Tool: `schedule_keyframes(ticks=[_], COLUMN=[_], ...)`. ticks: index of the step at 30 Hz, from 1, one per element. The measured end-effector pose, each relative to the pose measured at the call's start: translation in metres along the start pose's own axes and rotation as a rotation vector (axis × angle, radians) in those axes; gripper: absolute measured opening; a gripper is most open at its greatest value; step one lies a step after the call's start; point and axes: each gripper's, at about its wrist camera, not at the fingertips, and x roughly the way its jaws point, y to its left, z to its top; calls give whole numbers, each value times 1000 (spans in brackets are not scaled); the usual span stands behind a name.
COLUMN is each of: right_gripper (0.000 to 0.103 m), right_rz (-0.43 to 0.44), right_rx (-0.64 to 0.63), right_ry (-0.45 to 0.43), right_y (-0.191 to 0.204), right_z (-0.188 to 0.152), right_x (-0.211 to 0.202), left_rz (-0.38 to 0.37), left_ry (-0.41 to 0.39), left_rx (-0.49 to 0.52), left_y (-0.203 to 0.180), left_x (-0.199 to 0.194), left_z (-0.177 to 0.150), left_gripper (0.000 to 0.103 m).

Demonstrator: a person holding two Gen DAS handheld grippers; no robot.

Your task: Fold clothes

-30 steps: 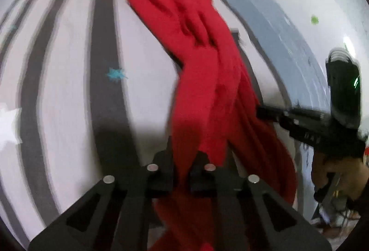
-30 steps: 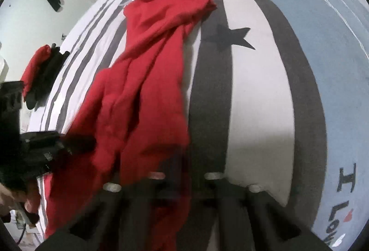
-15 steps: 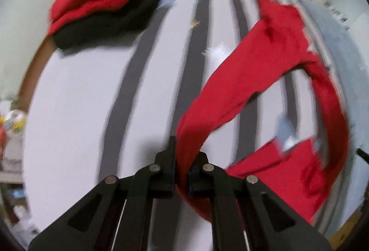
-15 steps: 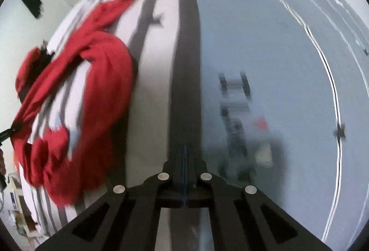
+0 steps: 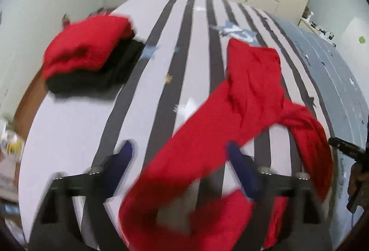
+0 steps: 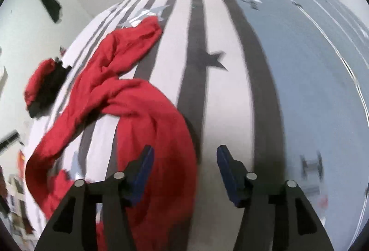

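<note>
Opening, both grippers' fingers: left gripper (image 5: 180,158) apparently clear of red garment (image 5: 249,94); right gripper (image 6: 183,158) empty.

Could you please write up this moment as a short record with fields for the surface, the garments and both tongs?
surface: bed with grey-and-white striped sheet, blue-grey section on the right
garment in work: long crumpled red cloth garment, lying loose across the stripes
finished stack: folded red garment on folded black garment, far left of bed
left tongs: opening, red cloth passes between the fingers, not pinched
right tongs: opening, nothing gripped, red cloth beside left finger
</note>
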Motion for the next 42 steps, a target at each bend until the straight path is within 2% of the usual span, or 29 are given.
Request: schedule_keyframes(ticks=[1, 5, 7, 9, 10, 11, 12, 13, 14, 16, 18, 21, 25, 28, 31, 33, 34, 35, 36, 37, 39, 41, 42], right_gripper=[53, 53, 53, 53, 47, 36, 10, 5, 5, 5, 5, 5, 5, 5, 9, 12, 21, 26, 36, 45, 57, 64, 69], right_rz=[-27, -108, -118, -128, -100, -72, -43, 1, 30, 88, 152, 252, 328, 353, 349, 333, 324, 316, 310, 303, 302, 308, 289], right_rx=[-30, -105, -102, -100, -96, -91, -87, -80, -94, -122, -153, -182, -266, -334, -349, -346, -345, -343, -324, -305, -247, -201, -200], right_ry=[22, 119, 124, 130, 125, 121, 117, 124, 117, 102, 77, 81, 201, 294, 356, 301, 274, 246, 209, 172, 94, 44, 36], right_y=[5, 16, 14, 13, 12, 11, 10, 9, 12, 17, 24, 39, 70, 84, 85, 79, 76, 73, 74, 76, 71, 73, 77], right_z=[7, 21, 23, 24, 23, 22, 21, 19, 14, 3, -11, -38, -93, -127, -134, -120, -113, -106, -94, -83, -56, -32, -19], right_x=[14, 53, 60, 68, 66, 64, 62, 61, 54, 40, 19, -16, -38, -46, -49, -65, -73, -81, -85, -89, -99, -97, -83], left_rz=[1, 2, -13, -49, -76, -93, -103, -111, -135, -185, -199, -240, -282, -291, -263, -229, -206, -190, -175, -164, -179, -170, -170], left_ry=[22, 252, 304, 331, 312, 297, 294, 293, 295, 293, 301, 350, 444, 483, 441, 373, 319, 268, 218, 194, 161, 159, 164], left_rx=[24, 50, 11, -46, -51, -24, 10, 44, 61, 82, 110, 102, 168, 194, 78, 5, -27, -50, -72, -88, -115, -109, -106], left_y=[-8, -25, -23, -16, -15, -17, -18, -20, -21, -25, -32, -37, -53, -51, -23, -2, 9, 17, 25, 22, 12, 7, 5], left_x=[17, 114, 141, 155, 151, 145, 140, 134, 127, 104, 79, 35, -17, -37, -45, -48, -50, -48, -45, -37, -4, 36, 56], left_z=[4, 10, 8, 4, 2, 0, -4, -9, -15, -30, -49, -94, -156, -178, -163, -147, -136, -123, -110, -98, -70, -42, -30], left_gripper=[89, 87, 87, 81, 73, 45, 21, 12, 7, 7, 7, 6, 6, 7, 17, 42, 48, 59, 67, 69, 69, 69, 69])
